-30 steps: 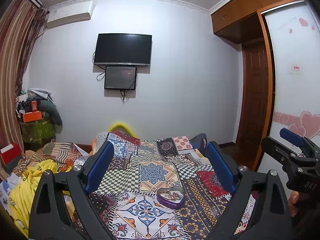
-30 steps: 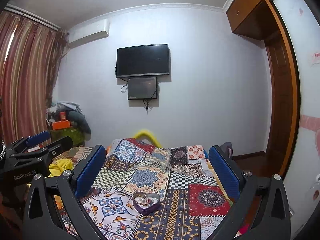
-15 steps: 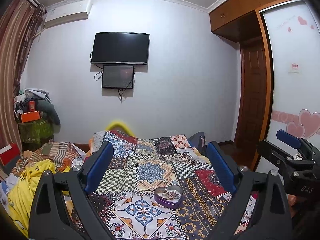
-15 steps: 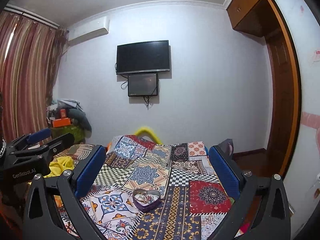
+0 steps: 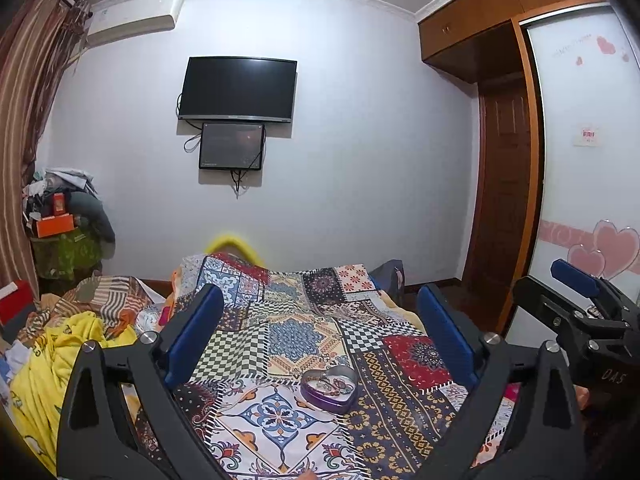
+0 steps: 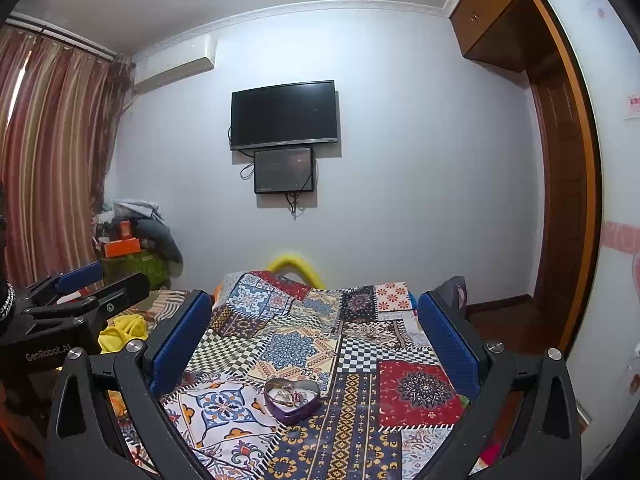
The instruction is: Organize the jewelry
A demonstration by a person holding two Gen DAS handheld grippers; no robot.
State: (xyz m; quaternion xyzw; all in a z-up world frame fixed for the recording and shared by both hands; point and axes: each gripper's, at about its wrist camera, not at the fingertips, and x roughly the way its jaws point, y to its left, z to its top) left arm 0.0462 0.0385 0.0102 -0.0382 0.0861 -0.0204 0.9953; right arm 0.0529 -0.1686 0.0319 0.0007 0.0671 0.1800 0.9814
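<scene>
A purple heart-shaped tin (image 5: 329, 389) holding several pieces of jewelry lies on the patchwork bedspread (image 5: 296, 332); it also shows in the right wrist view (image 6: 292, 399). My left gripper (image 5: 320, 312) is open and empty, held above the bed short of the tin. My right gripper (image 6: 314, 312) is open and empty, also above the bed short of the tin. The right gripper shows at the right edge of the left wrist view (image 5: 576, 300), and the left gripper at the left edge of the right wrist view (image 6: 80, 296).
A yellow blanket (image 5: 52, 364) and striped cloth lie left of the bed. A cluttered stand (image 5: 64, 236) is by the curtain. A TV (image 5: 238, 90) hangs on the far wall. A wardrobe door (image 5: 588, 168) stands at the right.
Both views have tilted slightly downward, so the tin and bed sit a little higher in frame. Both grippers stay open and empty.
</scene>
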